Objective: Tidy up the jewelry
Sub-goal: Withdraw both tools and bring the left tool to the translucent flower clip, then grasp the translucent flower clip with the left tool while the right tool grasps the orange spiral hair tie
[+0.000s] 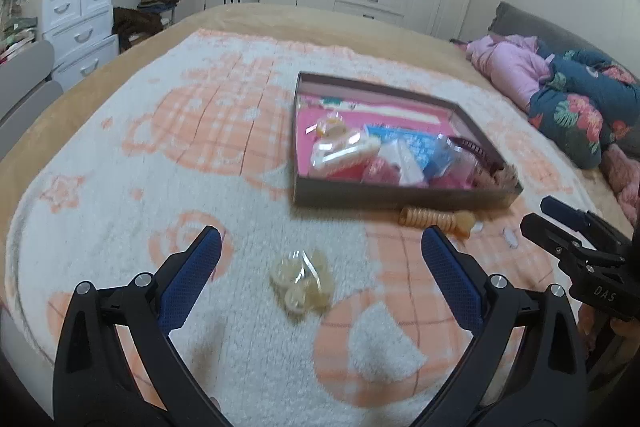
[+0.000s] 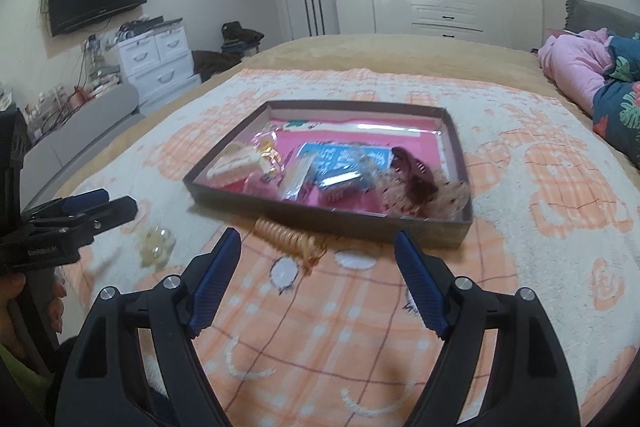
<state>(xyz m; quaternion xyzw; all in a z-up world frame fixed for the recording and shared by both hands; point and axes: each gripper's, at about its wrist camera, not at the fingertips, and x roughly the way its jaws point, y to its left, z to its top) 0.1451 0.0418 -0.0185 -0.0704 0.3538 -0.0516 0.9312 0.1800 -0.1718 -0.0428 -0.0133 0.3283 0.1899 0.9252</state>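
While both grippers hang over the bed, nothing is held. Left gripper [image 1: 320, 247] has its fingers wide apart, empty. Right gripper [image 2: 318, 247] likewise: fingers spread wide, nothing between them.

Task items: a shallow dark box [image 2: 456, 227] sits on the peach-and-white blanket [image 2: 360, 327], already loaded with small packets, a blue card and a dark red hair comb [image 2: 412, 167]. Two pieces lie loose outside it:
- orange spiral hair tie [image 2: 288, 237], on the blanket, just beside the box's near wall, ahead of the right gripper and between its finger lines.
- clear packet of pale round pieces [image 1: 302, 281], probably earrings or beads in a plastic bag; blurred, cannot tell exactly. It lies well short of the box, roughly centred ahead of the left gripper.

Handling judgement:
- spiral tie: light, springy, rubbery. Likely to squash and roll under a pinch. Best taken across the coil's middle, fingers square to its long axis; an end grab would probably stretch it.
- packet: light, slick film, contents loose inside. Fingers may slip on the plastic or pinch only a fold. Take it across the bulk of the pieces, pressing slightly into the blanket to get under it.
- blanket pile is soft and deep; fingers could snag fibres on a low approach.

Risk: box is light card, a nudge from the right gripper would shift it.
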